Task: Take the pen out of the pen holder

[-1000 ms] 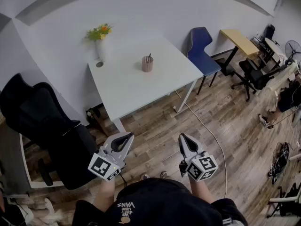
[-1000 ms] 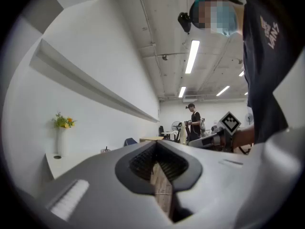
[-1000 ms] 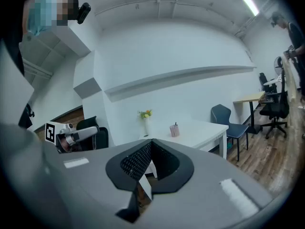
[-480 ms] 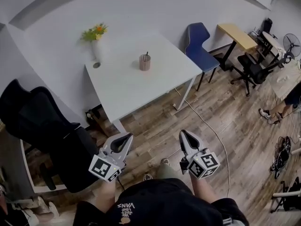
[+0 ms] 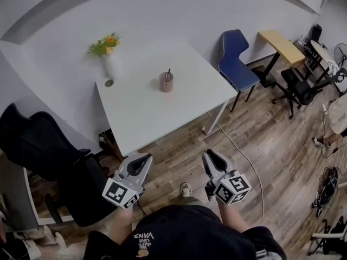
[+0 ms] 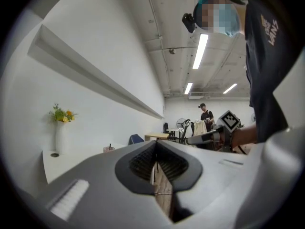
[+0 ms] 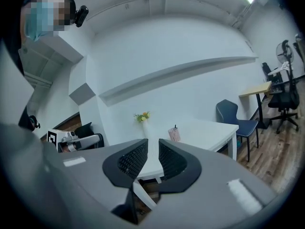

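The wooden floor (image 5: 271,134) takes up most of the head view. The person stands on it, well back from the white bench (image 5: 157,112), so nothing on the bench looks within reach yet. The bench sits against the wall with its near edge towards the person. A black office chair (image 5: 49,161) stands at its left and a blue chair (image 5: 236,64) at its far right corner, which leaves the near side free to walk up to.

Both tools are held level and aimed at the bench, as if for the approach. The left claw (image 6: 156,149) has its jaws drawn together to a thin slit with nothing between them. It seems to be just carried along. The right claw (image 7: 152,149) is narrow and its jaws are opening. Only the bench edge shows through the gap, so I judge this one is being readied for the grab.

A vase of flowers (image 5: 107,56) stands at the back left corner, clear of the work. The pen holder (image 5: 166,83) stands upright near the middle of the bench. The pen (image 5: 168,71) is in it, with its dark top poking above the rim where a claw could pinch it.
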A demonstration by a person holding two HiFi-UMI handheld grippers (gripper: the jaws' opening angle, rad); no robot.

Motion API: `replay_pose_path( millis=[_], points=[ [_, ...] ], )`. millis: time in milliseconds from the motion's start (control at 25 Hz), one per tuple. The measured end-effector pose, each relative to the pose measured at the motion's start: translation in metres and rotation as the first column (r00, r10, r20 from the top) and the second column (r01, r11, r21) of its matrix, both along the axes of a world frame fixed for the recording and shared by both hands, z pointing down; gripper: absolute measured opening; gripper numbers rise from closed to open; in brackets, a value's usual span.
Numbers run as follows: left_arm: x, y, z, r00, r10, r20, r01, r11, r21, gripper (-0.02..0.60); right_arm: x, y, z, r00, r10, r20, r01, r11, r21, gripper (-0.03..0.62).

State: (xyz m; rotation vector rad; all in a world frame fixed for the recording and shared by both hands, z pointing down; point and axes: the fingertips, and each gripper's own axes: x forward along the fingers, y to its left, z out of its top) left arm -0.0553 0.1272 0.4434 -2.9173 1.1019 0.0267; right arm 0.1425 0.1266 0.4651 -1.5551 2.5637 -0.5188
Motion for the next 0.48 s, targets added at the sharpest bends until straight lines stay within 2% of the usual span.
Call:
replay_pose_path(
  millis=[40, 160, 320, 480],
  points=[
    [0.004, -0.009, 0.002, 1.0, -0.008, -0.001, 0.008, 1.0, -0.004, 0.054, 0.003, -0.011, 0.002, 1.0, -0.011, 0.004, 0.011, 1.0, -0.005, 0.058],
    [0.017, -0.033, 0.006, 0.999, -0.033, -0.002, 0.033, 0.999, -0.012, 0.054, 0.011, -0.041, 0.008, 0.999, -0.049, 0.001, 0.049, 0.999, -0.016, 0.06],
    [0.031, -0.061, 0.012, 0.997, -0.074, -0.01, 0.073, 0.997, -0.028, 0.054, 0.02, -0.08, 0.012, 0.995, -0.097, -0.004, 0.097, 0.995, -0.023, 0.102],
    [0.043, -0.083, 0.019, 0.992, -0.125, -0.009, 0.124, 0.991, -0.04, 0.054, 0.027, -0.114, 0.014, 0.988, -0.156, -0.008, 0.156, 0.987, -0.028, 0.117]
  ],
)
